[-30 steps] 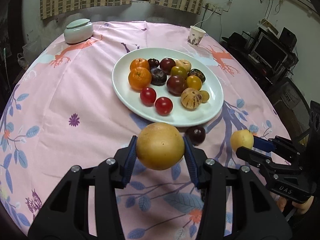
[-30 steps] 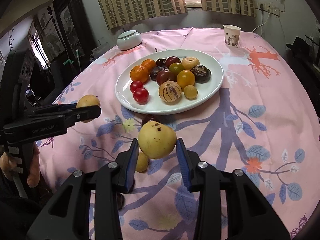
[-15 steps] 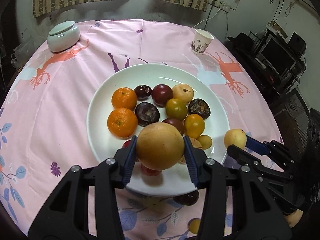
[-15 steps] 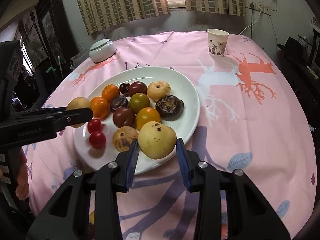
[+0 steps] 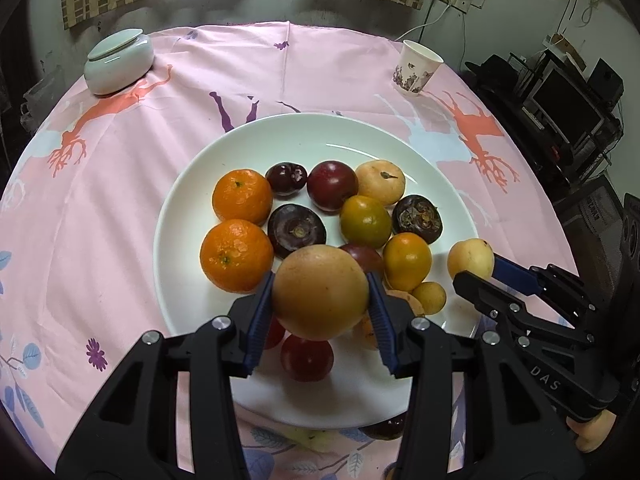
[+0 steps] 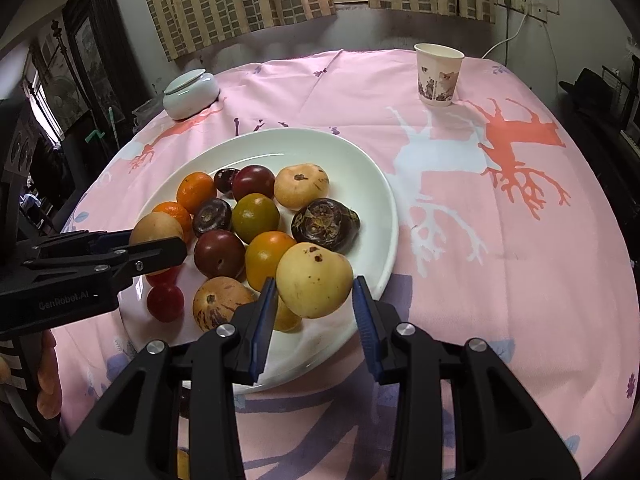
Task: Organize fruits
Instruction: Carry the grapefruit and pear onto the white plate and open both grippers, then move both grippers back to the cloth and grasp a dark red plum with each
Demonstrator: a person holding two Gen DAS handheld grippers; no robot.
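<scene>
Tan fruit (image 5: 320, 296) sits clamped between left jaws, above plate (image 5: 180, 216).

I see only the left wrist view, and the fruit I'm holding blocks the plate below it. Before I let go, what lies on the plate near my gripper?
Observer: In the right wrist view, two red tomatoes lie on the plate just nearside of the left gripper and its brown-yellow fruit.
Operator: Anything beside them?
Observer: A striped fruit lies right of the tomatoes, whole and uncovered.
Operator: And the right gripper's fruit?
Observer: The right gripper holds a pale yellow fruit with brown specks above the plate's near rim; bare plate shows between its fingers.
</scene>
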